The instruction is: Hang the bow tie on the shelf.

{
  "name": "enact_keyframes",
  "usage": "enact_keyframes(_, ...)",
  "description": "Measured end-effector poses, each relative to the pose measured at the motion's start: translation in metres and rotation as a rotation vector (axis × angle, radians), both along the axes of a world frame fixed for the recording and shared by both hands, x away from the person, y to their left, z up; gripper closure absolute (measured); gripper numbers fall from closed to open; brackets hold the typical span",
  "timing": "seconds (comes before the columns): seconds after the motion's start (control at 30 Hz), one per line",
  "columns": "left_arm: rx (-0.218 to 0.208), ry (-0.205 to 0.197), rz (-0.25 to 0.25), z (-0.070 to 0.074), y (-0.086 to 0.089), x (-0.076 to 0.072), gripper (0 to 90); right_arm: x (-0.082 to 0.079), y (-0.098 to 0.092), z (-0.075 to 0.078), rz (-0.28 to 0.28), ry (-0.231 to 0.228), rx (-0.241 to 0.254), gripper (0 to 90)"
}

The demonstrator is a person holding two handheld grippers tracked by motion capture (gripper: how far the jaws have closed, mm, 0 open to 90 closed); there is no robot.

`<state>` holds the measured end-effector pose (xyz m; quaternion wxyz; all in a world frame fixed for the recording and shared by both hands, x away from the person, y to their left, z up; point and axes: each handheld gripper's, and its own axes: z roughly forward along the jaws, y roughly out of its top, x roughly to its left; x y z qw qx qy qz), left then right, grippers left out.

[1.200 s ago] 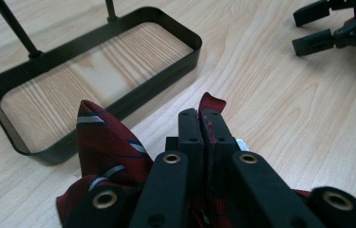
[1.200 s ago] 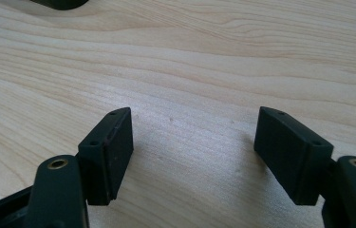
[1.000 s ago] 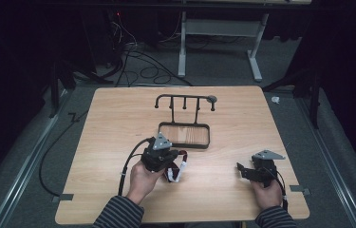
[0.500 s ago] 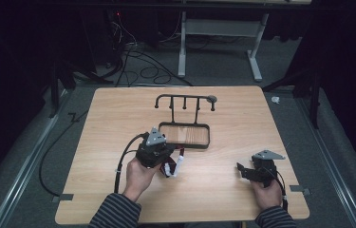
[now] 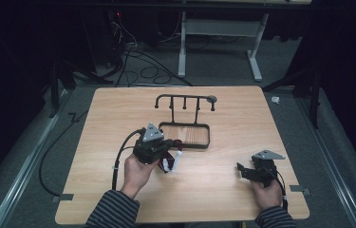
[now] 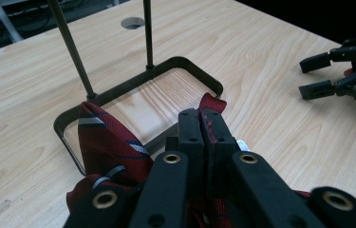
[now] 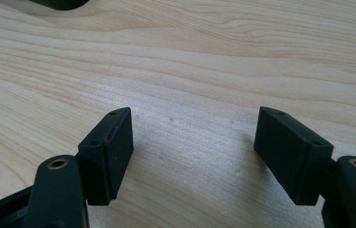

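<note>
A dark red tie point(image 6: 107, 152) with white and dark stripes is pinched between the jaws of my left gripper point(image 6: 201, 123), which is shut on it. In the high view the left gripper point(image 5: 165, 151) sits just left of the black rack's base frame, with the tie point(image 5: 169, 160) bunched under it. The black wire rack point(image 5: 185, 102) stands mid-table, a rectangular base frame point(image 5: 206, 137) with two posts and a top bar of hooks. My right gripper point(image 5: 240, 170) rests low at the table's front right, jaws wide open over bare wood point(image 7: 194, 137).
The wooden table point(image 5: 118, 109) has a cable hole point(image 6: 133, 22) beyond the rack. A black cable point(image 5: 118, 156) trails from the left gripper off the table's left side. The right gripper point(image 6: 315, 76) appears far right in the left gripper view. Desk legs and cables lie beyond.
My left gripper, holding the tie, has shifted slightly up and toward the rack's base frame. The right gripper has stayed put.
</note>
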<state>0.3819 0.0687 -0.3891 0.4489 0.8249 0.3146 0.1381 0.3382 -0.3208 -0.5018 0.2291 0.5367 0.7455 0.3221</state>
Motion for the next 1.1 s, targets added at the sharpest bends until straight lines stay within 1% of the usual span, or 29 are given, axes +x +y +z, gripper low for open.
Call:
enact_keyframes(0.2, -0.004, -0.009, 0.005, 0.005, 0.0, 0.003, 88.1, 0.0, 0.0, 0.0, -0.001, 0.001, 0.002, 30.1)
enact_keyframes(0.33, -0.005, -0.022, 0.008, 0.01, 0.0, 0.004, 88.0, 0.0, 0.0, 0.0, 0.0, 0.0, 0.002, 30.1)
enact_keyframes(0.47, -0.004, -0.025, 0.007, 0.014, -0.001, 0.007, 88.0, 0.0, 0.0, 0.0, 0.0, 0.0, 0.002, 30.1)
enact_keyframes(0.63, -0.012, -0.034, 0.006, 0.02, -0.002, 0.01, 88.0, 0.0, 0.0, 0.0, 0.001, 0.0, -0.001, 30.1)
enact_keyframes(0.87, -0.03, -0.027, 0.006, 0.027, -0.001, 0.017, 88.0, 0.0, 0.0, 0.0, 0.0, -0.001, -0.001, 30.1)
enact_keyframes(0.9, -0.024, -0.028, 0.003, 0.028, -0.001, 0.018, 88.0, 0.0, 0.0, 0.0, 0.0, 0.0, -0.001, 30.1)
enact_keyframes(0.97, -0.039, -0.026, 0.007, 0.03, -0.001, 0.02, 88.0, 0.0, 0.0, 0.0, 0.001, -0.001, -0.002, 30.1)
enact_keyframes(1.1, -0.046, -0.021, 0.012, 0.031, -0.001, 0.024, 88.0, 0.0, 0.0, 0.0, -0.001, 0.001, 0.001, 30.1)
